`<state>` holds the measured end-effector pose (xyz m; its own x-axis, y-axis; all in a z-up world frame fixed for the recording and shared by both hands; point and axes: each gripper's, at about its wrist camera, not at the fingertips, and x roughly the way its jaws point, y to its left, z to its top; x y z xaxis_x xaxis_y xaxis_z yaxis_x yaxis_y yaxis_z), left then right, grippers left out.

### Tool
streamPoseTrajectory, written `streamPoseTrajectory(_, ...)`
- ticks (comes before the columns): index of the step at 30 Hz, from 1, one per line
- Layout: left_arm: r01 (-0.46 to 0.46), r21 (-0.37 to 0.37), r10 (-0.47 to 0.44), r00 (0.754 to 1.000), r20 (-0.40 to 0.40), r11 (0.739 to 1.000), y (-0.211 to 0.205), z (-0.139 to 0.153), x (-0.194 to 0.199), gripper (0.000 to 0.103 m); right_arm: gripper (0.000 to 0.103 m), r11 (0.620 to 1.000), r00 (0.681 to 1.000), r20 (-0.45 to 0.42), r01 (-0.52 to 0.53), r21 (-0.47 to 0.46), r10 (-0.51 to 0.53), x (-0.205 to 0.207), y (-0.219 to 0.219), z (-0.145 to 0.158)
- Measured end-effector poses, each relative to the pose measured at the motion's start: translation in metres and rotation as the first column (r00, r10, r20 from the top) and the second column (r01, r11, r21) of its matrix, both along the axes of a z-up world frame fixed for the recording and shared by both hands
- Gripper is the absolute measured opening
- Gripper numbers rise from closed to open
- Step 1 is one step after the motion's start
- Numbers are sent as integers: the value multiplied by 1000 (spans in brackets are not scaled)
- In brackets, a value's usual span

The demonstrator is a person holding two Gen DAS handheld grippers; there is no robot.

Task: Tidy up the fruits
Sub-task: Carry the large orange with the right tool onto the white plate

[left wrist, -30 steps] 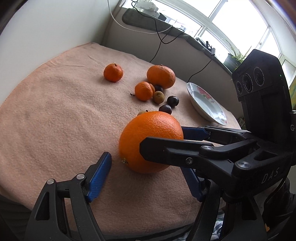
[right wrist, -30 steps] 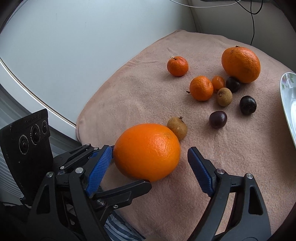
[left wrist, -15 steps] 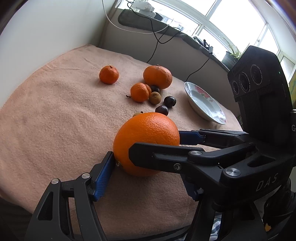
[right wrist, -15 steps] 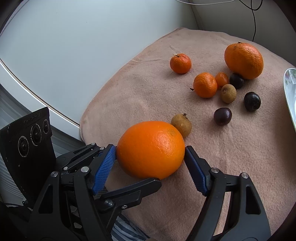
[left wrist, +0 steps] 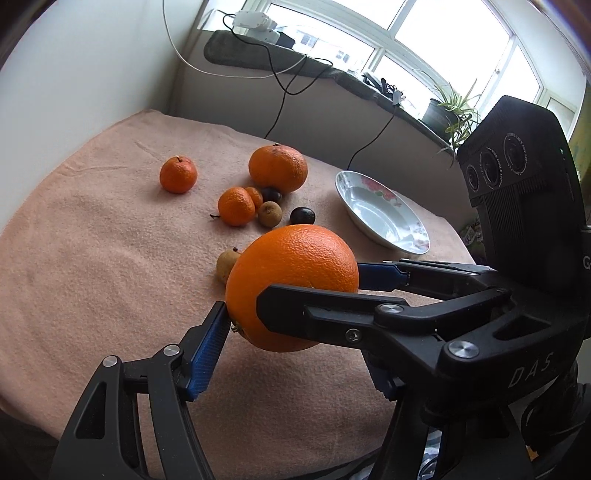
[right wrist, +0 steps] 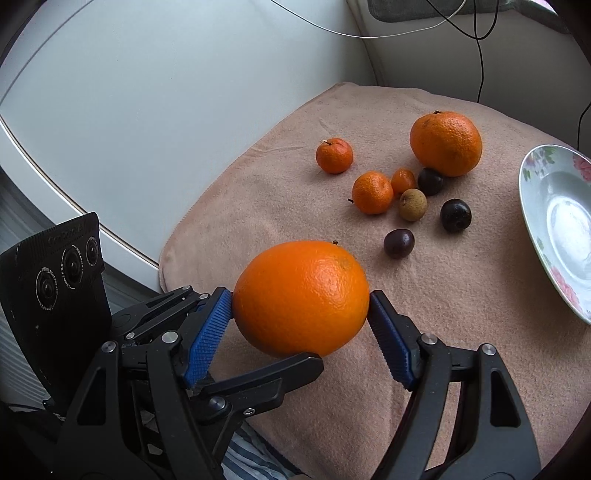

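Observation:
A large orange (left wrist: 291, 284) (right wrist: 301, 297) is held above the pink towel (left wrist: 92, 251). My left gripper (left wrist: 295, 332) and my right gripper (right wrist: 301, 317) are both shut on it, their blue pads touching its sides. Further back lie another big orange (left wrist: 277, 168) (right wrist: 446, 143), two mandarins (left wrist: 178, 174) (left wrist: 236, 205), a tiny orange fruit (left wrist: 255, 195), brown longans (left wrist: 269, 213) (left wrist: 226, 263) and dark round fruits (left wrist: 302, 215) (right wrist: 398, 243). A white flowered plate (left wrist: 388, 225) (right wrist: 532, 221) stands at the right, with nothing on it.
A white wall (left wrist: 74, 74) borders the towel on the left. A windowsill with cables and a power strip (left wrist: 255, 22) runs behind. A potted plant (left wrist: 450, 107) stands at the back right. The towel's front edge (right wrist: 173, 280) is near the grippers.
Both grippers closed on the large orange and lifted it off the towel. The brown longan behind it is now uncovered in the left wrist view.

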<state>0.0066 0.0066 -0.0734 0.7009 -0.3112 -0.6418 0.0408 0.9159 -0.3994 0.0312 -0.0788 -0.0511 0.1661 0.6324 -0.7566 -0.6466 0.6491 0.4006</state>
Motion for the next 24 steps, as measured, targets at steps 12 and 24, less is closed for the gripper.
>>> streamPoseTrajectory(12, 114, 38, -116, 992, 54, 993, -48, 21, 37, 68, 78, 991, 991, 46, 127, 35, -128, 25, -60, 22)
streamPoseTrajectory(24, 219, 49, -221, 973, 63, 975, -97, 28, 74, 68, 78, 966, 965, 50, 254, 53, -256, 53, -125, 24)
